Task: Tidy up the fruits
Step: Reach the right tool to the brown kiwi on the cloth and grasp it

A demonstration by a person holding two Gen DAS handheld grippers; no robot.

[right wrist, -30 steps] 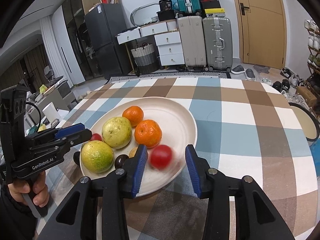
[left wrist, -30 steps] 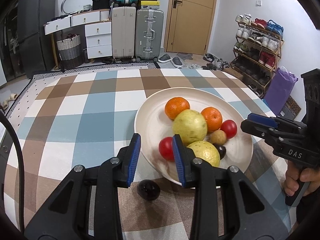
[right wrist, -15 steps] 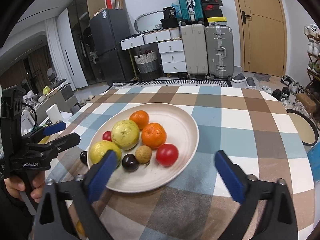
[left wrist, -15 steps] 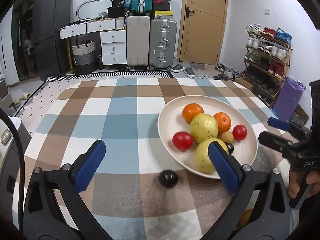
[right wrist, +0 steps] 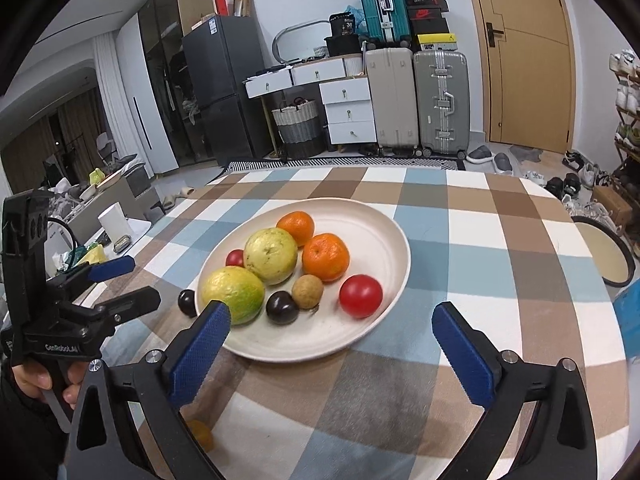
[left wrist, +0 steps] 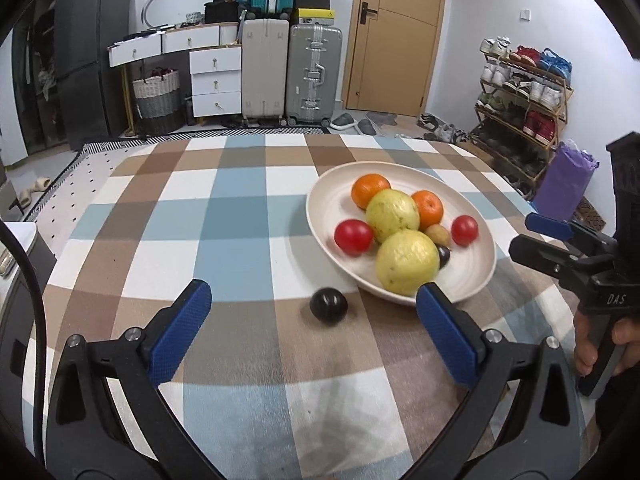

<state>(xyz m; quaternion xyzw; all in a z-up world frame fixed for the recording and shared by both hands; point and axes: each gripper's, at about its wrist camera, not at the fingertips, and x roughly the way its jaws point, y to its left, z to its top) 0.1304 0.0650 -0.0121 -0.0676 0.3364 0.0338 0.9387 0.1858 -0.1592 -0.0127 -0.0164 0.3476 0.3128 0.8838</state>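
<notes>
While the checked cloth of the table [left wrist: 240, 216] lies flat in soft blue, brown and white squares, a wide, shallow cream plate [right wrist: 376, 240] with a smooth matte rim sits toward the table's right edge as the left camera sees it. In it lie two dimpled oranges [right wrist: 326, 257], two big knobbly yellow-green fruits [right wrist: 271, 255], two glossy red tomatoes [right wrist: 361, 295], a small rough tan fruit [right wrist: 307, 291] and a shiny dark plum [right wrist: 282, 307], all crowded toward the near rim. Another dark round plum [left wrist: 328, 306] rests on the cloth itself, just outside the plate's near rim.

The left gripper [left wrist: 312, 328], black plastic with ribbed blue pads, has just spread its jaws wide; nothing sits between them, the loose plum lying a little ahead. The right gripper [right wrist: 332, 344] has likewise just opened to full width and holds nothing, its pads straddling the plate's near rim without touching it.
</notes>
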